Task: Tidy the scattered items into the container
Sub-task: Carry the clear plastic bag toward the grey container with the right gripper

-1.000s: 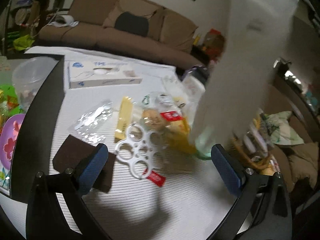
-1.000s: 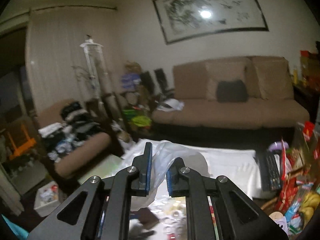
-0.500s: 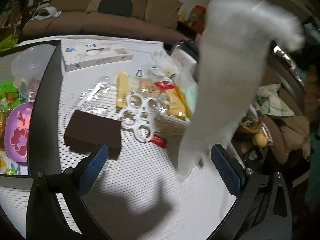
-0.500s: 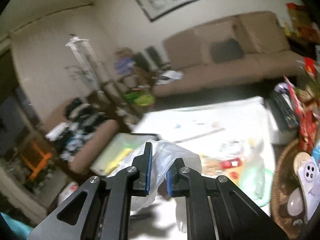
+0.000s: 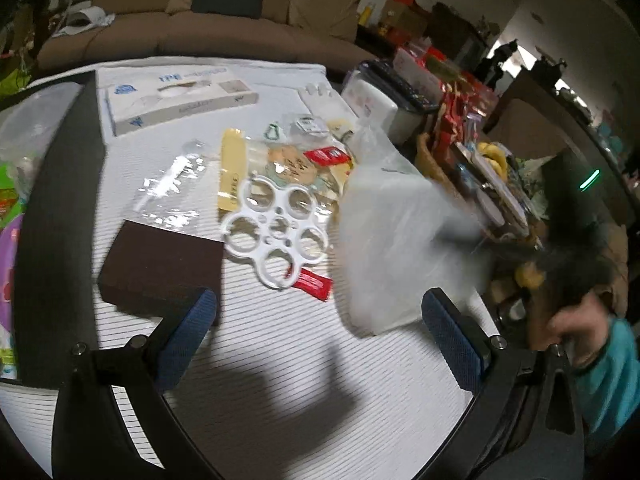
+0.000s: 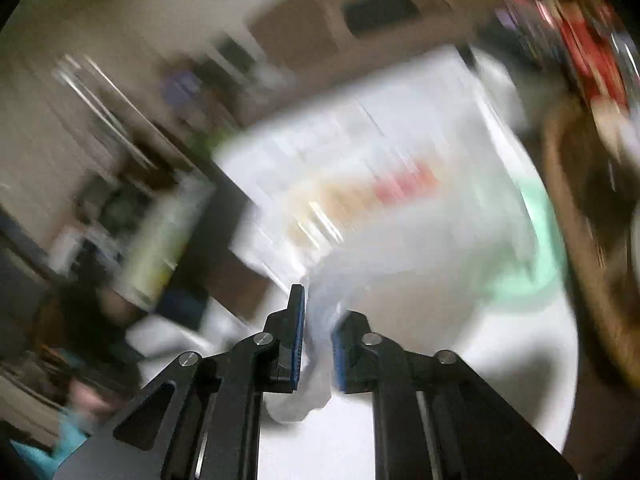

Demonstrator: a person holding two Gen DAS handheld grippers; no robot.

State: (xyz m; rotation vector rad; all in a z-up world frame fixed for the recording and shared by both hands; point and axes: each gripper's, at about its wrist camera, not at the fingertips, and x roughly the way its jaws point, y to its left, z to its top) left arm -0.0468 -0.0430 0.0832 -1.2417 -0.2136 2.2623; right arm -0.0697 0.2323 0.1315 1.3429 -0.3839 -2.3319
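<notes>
A translucent white plastic bag rests on the striped tablecloth at the right of the left wrist view. My right gripper is shut on the bag's edge; that view is heavily blurred. My left gripper is open and empty above the table's near part. Scattered items lie ahead of it: a dark brown box, a white plastic ring holder, a red sachet, a yellow packet, a clear wrapper and snack packets.
A white tissue box lies at the back of the table. A wicker basket with snacks and bananas stands to the right. A clear tub and a purple plate sit at the left. A brown sofa stands behind.
The right gripper has swung down fast with the bag, which has come from hanging high to resting on the table at the right. The left gripper stayed open and shifted slightly.
</notes>
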